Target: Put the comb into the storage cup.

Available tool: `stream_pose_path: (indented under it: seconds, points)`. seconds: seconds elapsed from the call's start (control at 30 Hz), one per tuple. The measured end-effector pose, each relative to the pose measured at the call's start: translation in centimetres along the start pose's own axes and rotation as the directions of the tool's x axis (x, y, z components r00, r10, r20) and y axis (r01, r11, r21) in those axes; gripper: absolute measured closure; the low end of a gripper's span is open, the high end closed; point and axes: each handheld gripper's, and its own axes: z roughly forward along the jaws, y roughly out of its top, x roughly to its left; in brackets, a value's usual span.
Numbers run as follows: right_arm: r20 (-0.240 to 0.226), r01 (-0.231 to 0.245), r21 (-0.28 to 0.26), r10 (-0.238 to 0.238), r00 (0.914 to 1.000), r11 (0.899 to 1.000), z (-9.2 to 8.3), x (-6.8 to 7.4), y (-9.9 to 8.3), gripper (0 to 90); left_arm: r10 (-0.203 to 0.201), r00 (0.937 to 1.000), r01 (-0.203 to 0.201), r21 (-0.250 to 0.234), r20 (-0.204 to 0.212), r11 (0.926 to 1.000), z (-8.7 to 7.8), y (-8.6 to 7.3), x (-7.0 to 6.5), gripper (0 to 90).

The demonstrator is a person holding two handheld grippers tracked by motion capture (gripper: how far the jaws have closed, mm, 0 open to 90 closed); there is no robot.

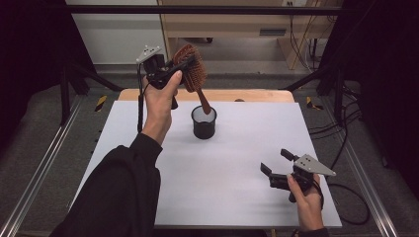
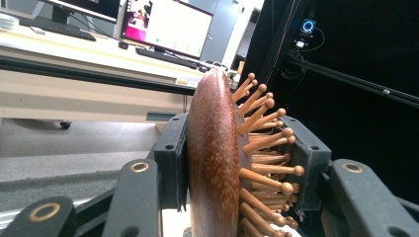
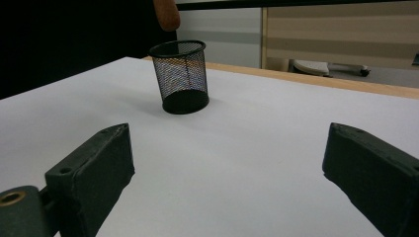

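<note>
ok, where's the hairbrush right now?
High view: the hairbrush is clamped by its head in the left gripper, raised at back left, handle tip just over the mesh cup.

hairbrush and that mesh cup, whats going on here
A person holds a wooden hairbrush clamped by its head in the left gripper, raised above a black mesh cup with the handle pointing down at the cup's opening. The right gripper rests low over the white table, jaws open, holding nothing.

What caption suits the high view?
Left gripper lifts a wooden hairbrush handle-down above a mesh cup.
</note>
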Motion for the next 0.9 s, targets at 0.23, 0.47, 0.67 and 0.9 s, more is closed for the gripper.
stream_pose_path:
  seconds: [0.23,0.47,0.67,0.9]
  points:
    - [-0.004,-0.002,0.001,0.002,1.0,1.0,0.1,0.0,0.0,5.4,0.014,0.9999,-0.014,0.002,-0.008,0.9999,0.0,-0.1,0.2,51.3]
    - [-0.007,-0.005,0.002,0.005,1.0,1.0,0.1,0.0,0.0,5.0,0.037,0.9993,-0.036,0.011,-0.012,0.9993,0.1,-0.4,0.1,51.3]
    - [-0.009,-0.008,0.004,0.008,0.9999,1.0,0.1,0.0,0.0,5.0,0.05,0.9987,-0.05,0.024,-0.011,0.9985,0.6,-1.1,0.2,51.2]
    - [-0.013,-0.005,0.007,0.005,0.9999,1.0,0.2,0.0,0.0,4.9,0.054,0.9984,-0.054,0.036,-0.013,0.9979,1.2,-2.1,0.5,51.2]
